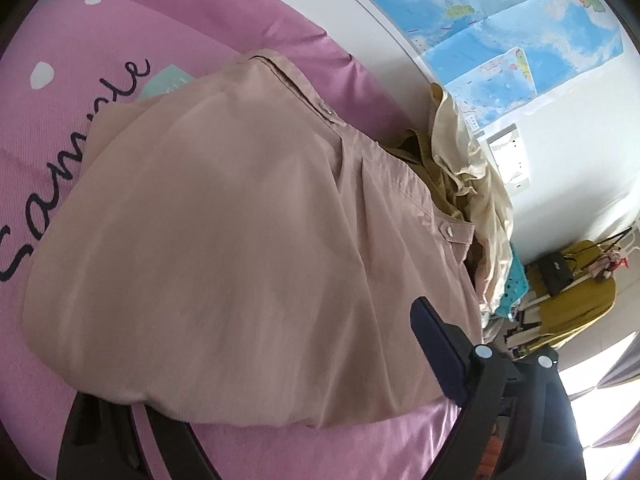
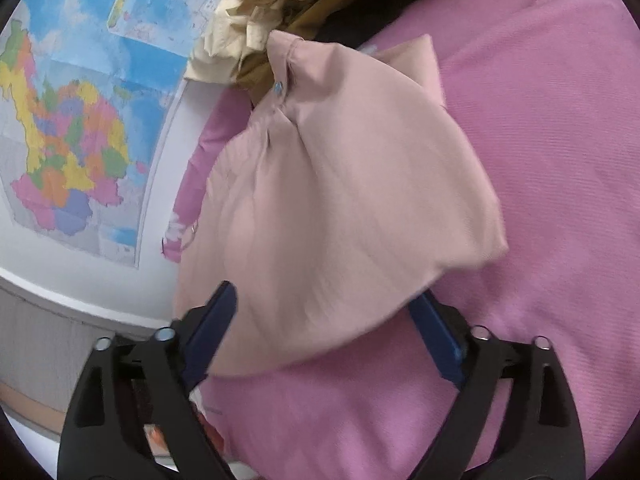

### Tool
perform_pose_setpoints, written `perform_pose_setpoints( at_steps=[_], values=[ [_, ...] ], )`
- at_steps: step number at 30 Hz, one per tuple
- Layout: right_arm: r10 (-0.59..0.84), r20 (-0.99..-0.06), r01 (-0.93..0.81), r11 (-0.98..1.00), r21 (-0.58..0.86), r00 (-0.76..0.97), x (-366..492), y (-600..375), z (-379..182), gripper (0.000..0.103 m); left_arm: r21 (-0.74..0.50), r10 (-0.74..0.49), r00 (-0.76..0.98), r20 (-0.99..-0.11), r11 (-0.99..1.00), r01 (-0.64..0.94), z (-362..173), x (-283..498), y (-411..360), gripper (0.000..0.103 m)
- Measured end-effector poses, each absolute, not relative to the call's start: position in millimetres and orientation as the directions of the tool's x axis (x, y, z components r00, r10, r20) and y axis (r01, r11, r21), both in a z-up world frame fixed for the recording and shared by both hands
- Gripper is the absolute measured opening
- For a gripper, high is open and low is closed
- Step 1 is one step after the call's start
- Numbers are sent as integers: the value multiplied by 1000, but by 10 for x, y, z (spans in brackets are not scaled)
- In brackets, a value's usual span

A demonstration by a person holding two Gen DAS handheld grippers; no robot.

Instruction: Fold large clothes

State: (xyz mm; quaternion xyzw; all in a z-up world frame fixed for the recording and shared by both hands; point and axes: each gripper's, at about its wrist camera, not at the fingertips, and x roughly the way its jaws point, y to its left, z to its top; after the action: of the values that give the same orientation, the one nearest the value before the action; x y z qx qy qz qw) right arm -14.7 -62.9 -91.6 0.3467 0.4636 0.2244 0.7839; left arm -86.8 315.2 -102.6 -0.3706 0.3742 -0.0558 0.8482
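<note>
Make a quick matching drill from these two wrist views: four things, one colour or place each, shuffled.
Things:
1. folded shirt
2. bedsheet
3. map
4. crumpled cream cloth

Descriptions:
a. on the wall
b. dusty pink, with snap buttons
c. piled behind the shirt, by the wall
d. bright pink, under the shirt

Pairs: 1-b, 2-d, 3-a, 4-c
</note>
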Motion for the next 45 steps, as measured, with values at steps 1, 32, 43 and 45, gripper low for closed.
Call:
perform_pose_setpoints(
  at_steps=[1, 32, 43, 45],
  values=[
    [664, -574, -41, 670, 741, 479, -104, -576, -910, 91, -660, -365, 710, -603, 728, -187, -1018, -851, 3135, 87],
    [669, -513, -144, 673, 726, 538, 510, -215, -952, 47, -582, -177, 706, -686, 715, -387, -1008, -505, 3231, 45],
    [700, -494, -147, 641, 754, 517, 581, -207, -935, 59, -508, -116, 694, -710, 767, -391, -1008, -449, 3179, 32],
    [697, -493, -151, 643, 751, 520, 588, -191, -938, 56, -506, -116, 694, -710, 770, -389, -1009, -440, 3180, 31]
  ],
)
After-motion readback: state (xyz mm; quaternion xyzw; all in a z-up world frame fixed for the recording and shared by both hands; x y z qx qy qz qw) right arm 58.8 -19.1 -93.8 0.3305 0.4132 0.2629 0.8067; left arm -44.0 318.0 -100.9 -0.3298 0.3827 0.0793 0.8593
